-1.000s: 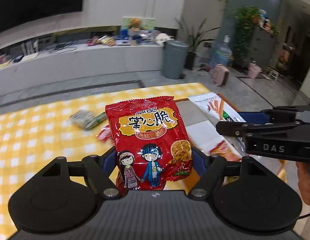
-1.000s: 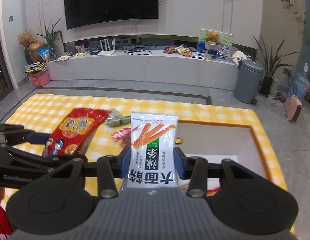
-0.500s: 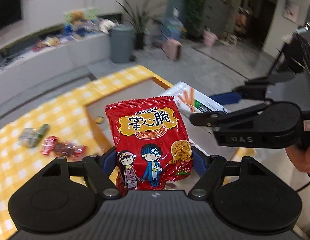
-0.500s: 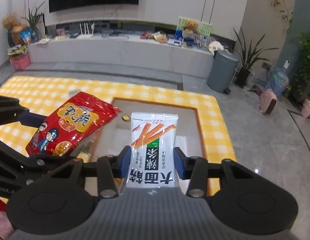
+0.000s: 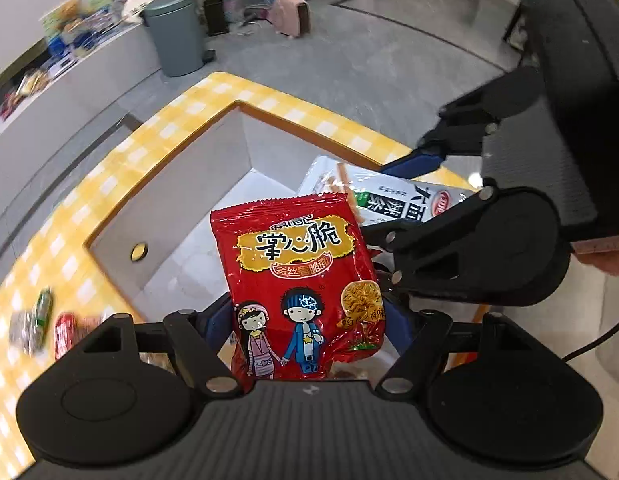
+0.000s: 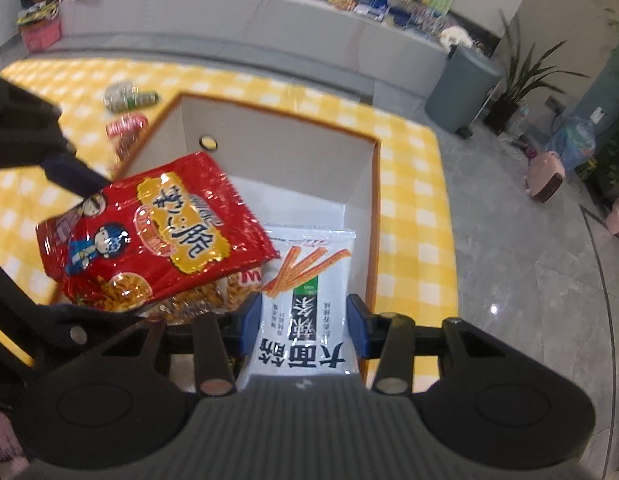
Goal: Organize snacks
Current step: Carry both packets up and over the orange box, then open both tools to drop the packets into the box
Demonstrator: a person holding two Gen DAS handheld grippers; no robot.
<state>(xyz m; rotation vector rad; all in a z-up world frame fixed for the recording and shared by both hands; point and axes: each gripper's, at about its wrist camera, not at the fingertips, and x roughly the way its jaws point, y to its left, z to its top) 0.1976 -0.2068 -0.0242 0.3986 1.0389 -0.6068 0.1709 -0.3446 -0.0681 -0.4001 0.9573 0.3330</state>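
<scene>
Grippers first: our left gripper (image 5: 309, 320) is clamped on the lower part of a red noodle-snack packet (image 5: 297, 280), its blue pads pressing both side edges, and the packet stands up along the fingers with its printed face toward the camera. Our right gripper (image 6: 303, 320) is clamped the same way on a white spicy-strip packet (image 6: 309, 296), which also points away from the fingers, its top edge farthest out.

From the right wrist we see the red packet tilted, its far corner overlapping the top left corner of the white one. From the left wrist the white packet shows just behind and to the right of the red one, partly hidden by it.

Both packets hang over the open storage box (image 6: 277, 136), a grey-walled box with an orange rim. Under the red packet, on the box floor, lie a few clear bags of orange-brown snacks (image 6: 213, 296). A small round yellow fitting (image 6: 208, 143) sits on the far wall.

Around the box spreads a yellow checked tablecloth (image 6: 409, 200). On it, left of the box, lie a small green-and-silver packet (image 6: 127, 98) and a small red packet (image 6: 125, 126), close together. A grey pedal bin (image 6: 461, 88) stands on the floor beyond the table.
</scene>
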